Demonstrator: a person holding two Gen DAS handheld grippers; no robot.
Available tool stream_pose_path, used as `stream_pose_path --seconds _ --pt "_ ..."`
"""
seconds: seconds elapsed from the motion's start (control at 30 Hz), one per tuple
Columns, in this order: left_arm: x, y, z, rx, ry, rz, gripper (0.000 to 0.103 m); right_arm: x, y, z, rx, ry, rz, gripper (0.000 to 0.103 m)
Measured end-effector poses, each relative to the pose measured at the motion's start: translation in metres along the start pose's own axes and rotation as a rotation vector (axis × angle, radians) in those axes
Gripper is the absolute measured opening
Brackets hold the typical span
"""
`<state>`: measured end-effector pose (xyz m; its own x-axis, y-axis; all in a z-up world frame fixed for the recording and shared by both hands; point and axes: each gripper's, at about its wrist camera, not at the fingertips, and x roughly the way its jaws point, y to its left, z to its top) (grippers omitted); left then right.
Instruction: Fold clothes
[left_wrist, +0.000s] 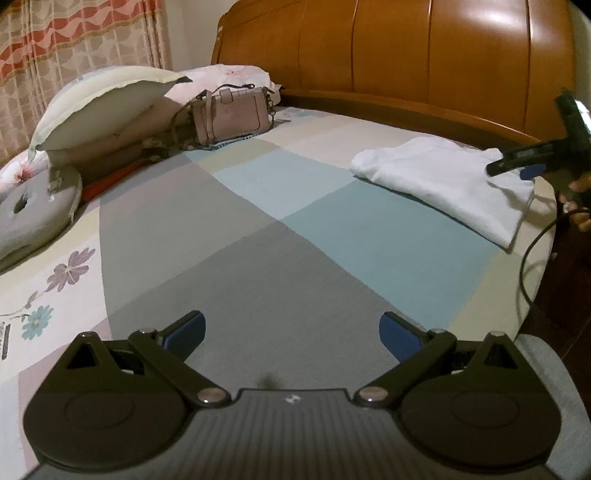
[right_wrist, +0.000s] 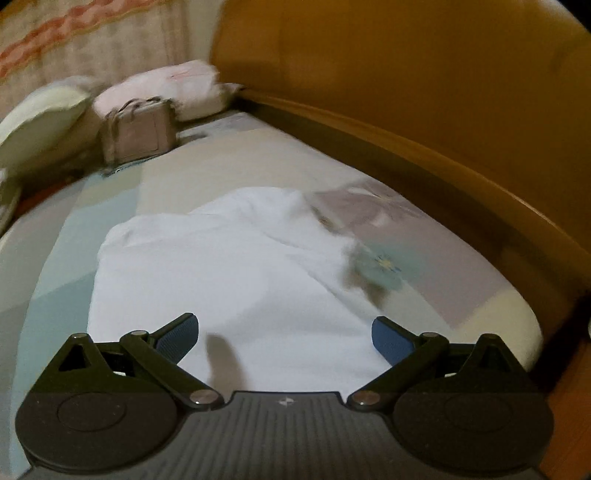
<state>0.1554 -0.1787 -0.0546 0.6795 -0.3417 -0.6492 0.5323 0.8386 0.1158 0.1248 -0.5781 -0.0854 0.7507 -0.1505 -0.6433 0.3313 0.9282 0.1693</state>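
Patchwork-sheeted bed (left_wrist: 258, 229) with folded white garment (left_wrist: 443, 177), pink handbag (left_wrist: 232, 114), pillows (left_wrist: 99, 110).

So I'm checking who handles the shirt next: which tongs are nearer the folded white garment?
Right. The right tongs hang open directly over the white garment; the left tongs are open above bare bedsheet, well away from it.

Folded garment (right_wrist: 229, 280) is lying on the bed (left_wrist: 258, 258), directly ahead of and under the right gripper (right_wrist: 284, 339). From the left gripper (left_wrist: 291, 336) it is sitting far ahead to the right. Handbag (left_wrist: 231, 114) and pillows (left_wrist: 107, 107) are sitting ahead-left, headboard (left_wrist: 406, 48) standing behind them.
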Motion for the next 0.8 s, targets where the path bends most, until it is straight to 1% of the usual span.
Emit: stream_pose_path --seconds 0.03,0.07,0.13,0.17,0.23,0.4,0.43,0.5,0.53,0.63,0.8 --pt "0.002 0.001 0.0 -0.006 0.006 -0.008 0.1 -0.008 -0.001 -0.004 0.008 -0.008 0.018 0.102" --pt "0.003 0.002 0.0 -0.013 0.013 -0.016 0.1 -0.015 0.003 -0.007 -0.012 -0.015 0.026 0.102" --pt "0.007 0.0 0.0 -0.017 0.02 -0.024 0.1 -0.028 0.017 -0.016 -0.081 -0.03 0.025 0.103" --pt "0.008 -0.001 0.001 -0.015 0.019 -0.02 0.1 -0.032 0.024 -0.02 -0.105 -0.027 0.038 0.103" --pt "0.009 -0.005 0.001 -0.004 0.018 -0.018 0.1 -0.036 0.038 -0.024 -0.135 -0.005 0.083 0.103" --pt "0.006 -0.013 -0.001 0.02 0.021 -0.032 0.1 -0.034 0.072 -0.034 -0.132 0.064 0.23 0.103" --pt "0.006 -0.013 -0.001 0.018 0.025 -0.035 0.1 -0.032 0.078 -0.036 -0.125 0.085 0.264 0.103" --pt "0.006 -0.012 -0.001 0.011 0.031 -0.04 0.1 -0.028 0.088 -0.044 -0.116 0.136 0.295 0.103" --pt "0.006 -0.012 0.0 0.008 0.033 -0.042 0.1 -0.026 0.093 -0.048 -0.115 0.159 0.291 0.103" --pt "0.006 -0.012 0.001 -0.003 0.035 -0.057 0.1 -0.025 0.103 -0.054 -0.125 0.206 0.233 0.103" --pt "0.011 -0.015 0.008 -0.009 0.035 -0.072 0.1 -0.04 0.116 -0.056 -0.099 0.215 0.166 0.103"
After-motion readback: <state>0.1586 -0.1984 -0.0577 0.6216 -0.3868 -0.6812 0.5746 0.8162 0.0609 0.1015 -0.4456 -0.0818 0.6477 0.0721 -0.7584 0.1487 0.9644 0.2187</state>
